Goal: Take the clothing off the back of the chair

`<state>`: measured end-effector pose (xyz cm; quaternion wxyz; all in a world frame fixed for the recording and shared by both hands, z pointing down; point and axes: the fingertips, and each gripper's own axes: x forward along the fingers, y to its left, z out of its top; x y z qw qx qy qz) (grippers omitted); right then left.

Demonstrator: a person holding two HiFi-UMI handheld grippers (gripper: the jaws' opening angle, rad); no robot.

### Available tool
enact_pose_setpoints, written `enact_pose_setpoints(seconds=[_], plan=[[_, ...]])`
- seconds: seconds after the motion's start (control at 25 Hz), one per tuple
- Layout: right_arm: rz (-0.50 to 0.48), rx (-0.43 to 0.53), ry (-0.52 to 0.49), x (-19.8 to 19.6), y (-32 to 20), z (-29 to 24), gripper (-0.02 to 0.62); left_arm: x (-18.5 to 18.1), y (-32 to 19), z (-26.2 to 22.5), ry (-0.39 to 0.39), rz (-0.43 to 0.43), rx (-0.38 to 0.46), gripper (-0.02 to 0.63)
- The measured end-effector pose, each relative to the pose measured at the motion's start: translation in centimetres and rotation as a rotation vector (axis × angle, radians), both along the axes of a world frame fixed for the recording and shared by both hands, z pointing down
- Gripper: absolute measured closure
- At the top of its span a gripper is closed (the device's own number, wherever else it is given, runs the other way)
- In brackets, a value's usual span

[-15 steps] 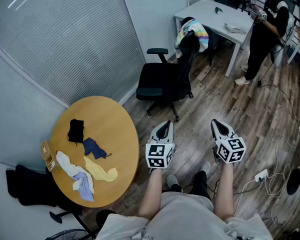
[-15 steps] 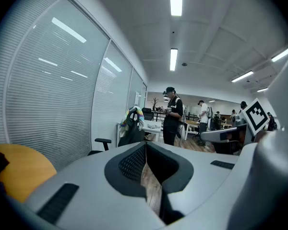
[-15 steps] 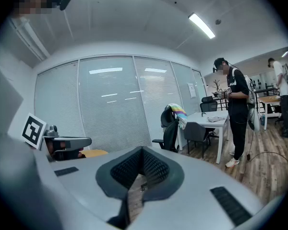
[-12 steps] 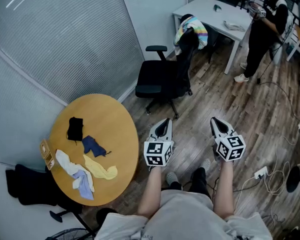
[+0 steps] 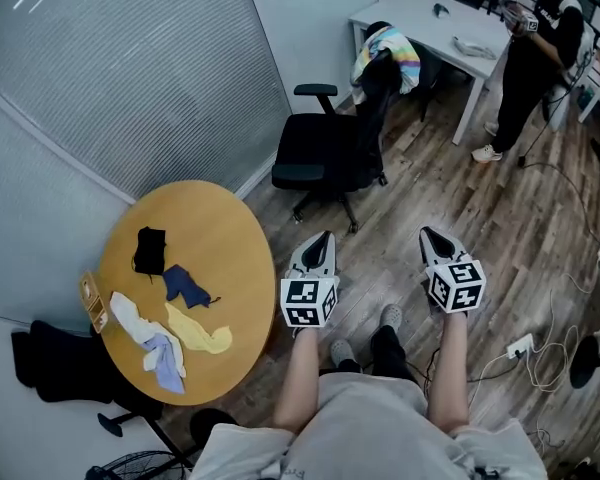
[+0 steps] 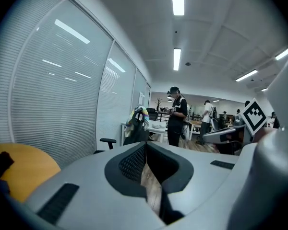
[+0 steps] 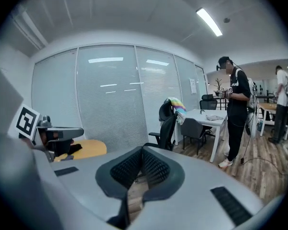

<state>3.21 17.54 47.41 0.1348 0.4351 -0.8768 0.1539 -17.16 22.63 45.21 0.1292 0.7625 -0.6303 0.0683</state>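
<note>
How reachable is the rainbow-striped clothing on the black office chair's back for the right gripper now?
Probably not yet. The shut, empty right gripper is near the person's body; the rainbow-striped clothing hangs on the black office chair across the wooden floor. Nothing blocks it, only distance.

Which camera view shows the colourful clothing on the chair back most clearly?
The head view: the clothing drapes over the chair back, unobstructed. Both gripper views show it only small and far away.

Pastel rainbow-striped fabric clothing (image 5: 388,51) on black swivel office chair (image 5: 325,153). Left of chair, round tan wooden table (image 5: 230,238): black cloth (image 5: 150,251), navy cloth (image 5: 185,288), yellow cloth (image 5: 202,336), white-lilac cloth (image 5: 140,328). Behind chair, white rectangular desk (image 5: 420,18).
</note>
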Motion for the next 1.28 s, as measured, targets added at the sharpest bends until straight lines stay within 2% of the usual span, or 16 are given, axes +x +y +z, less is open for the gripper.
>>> enact_pose_setpoints(seconds=[0.12, 0.24, 0.44, 0.6, 0.84, 1.08, 1.28], plan=[[-0.036, 0.014, 0.034, -0.2, -1.7, 0.1, 0.571, -0.2, -1.6, -0.3, -0.043, -0.03, 0.024, 0.577], [-0.065, 0.03, -0.002, -0.6, -3.9, -0.6, 0.572, -0.1, -3.1, -0.4, -0.051, -0.05, 0.013, 0.578], [-0.185, 0.076, -0.011, -1.2, -6.7, -1.5, 0.572, 0.7, -6.4, -2.0, 0.054, -0.07, 0.068, 0.577], [-0.203, 0.093, -0.021, 0.7, -9.5, -1.9, 0.572, 2.1, -9.2, -2.7, -0.003, -0.092, 0.059, 0.577], [-0.256, 0.063, 0.002, 2.5, -12.0, -0.5, 0.569, 3.1, -10.6, -3.0, -0.039, -0.122, 0.055, 0.577], [-0.196, -0.076, -0.091, 3.3, -13.7, 1.7, 0.569, 1.4, -9.9, -1.7, -0.095, -0.193, -0.011, 0.577], [-0.196, -0.09, -0.074, 4.0, -14.5, 2.2, 0.569, 1.0, -11.2, -1.4, -0.065, -0.204, 0.0, 0.577]])
